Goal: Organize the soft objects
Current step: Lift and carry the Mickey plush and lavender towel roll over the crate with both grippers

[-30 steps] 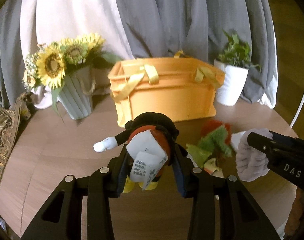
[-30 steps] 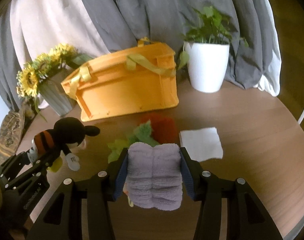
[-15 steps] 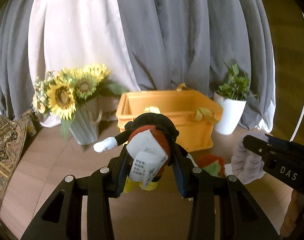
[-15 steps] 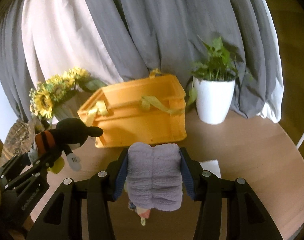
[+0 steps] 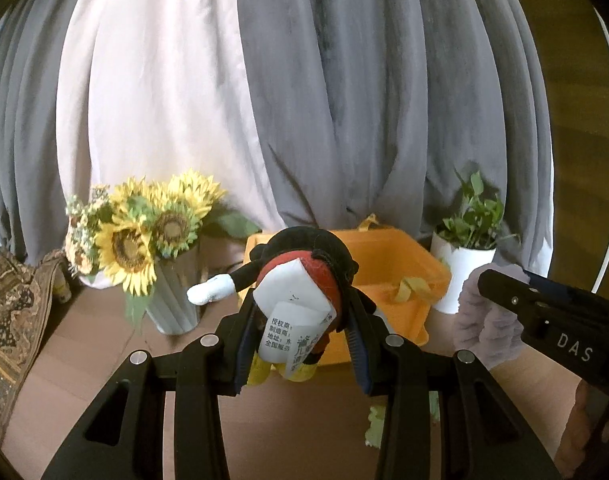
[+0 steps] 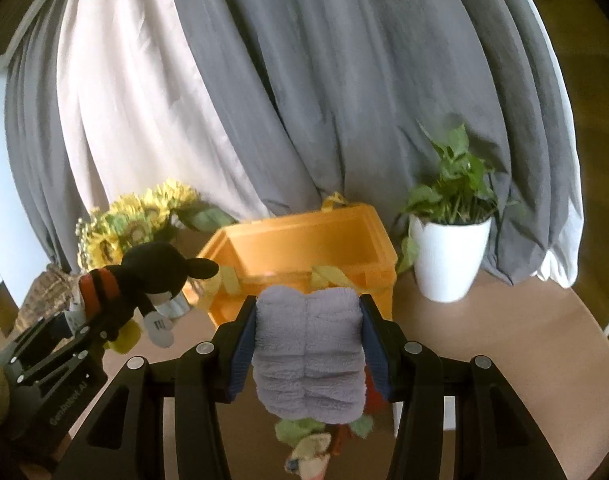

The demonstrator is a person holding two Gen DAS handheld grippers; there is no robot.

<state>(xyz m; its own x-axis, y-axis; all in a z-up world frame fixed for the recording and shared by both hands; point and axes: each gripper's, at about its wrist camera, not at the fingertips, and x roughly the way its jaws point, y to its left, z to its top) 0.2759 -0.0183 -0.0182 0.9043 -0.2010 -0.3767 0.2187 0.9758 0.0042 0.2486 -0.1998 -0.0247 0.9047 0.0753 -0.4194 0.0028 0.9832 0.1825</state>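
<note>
My left gripper is shut on a black mouse plush toy with red shorts and a white label, held in the air in front of the orange bin. The same plush toy and left gripper appear at the left of the right wrist view. My right gripper is shut on a folded lilac towel, held above the table before the orange bin. The towel and right gripper show at the right of the left wrist view. A green and red plush toy lies under the towel, mostly hidden.
A sunflower vase stands left of the bin and a white potted plant to its right. Grey and white curtains hang behind the round wooden table. A patterned cloth lies at the far left.
Both grippers have risen with the plush toy and the towel still gripped. The bin now sits lower in view with its open top visible, and the items on the table have dropped below.
</note>
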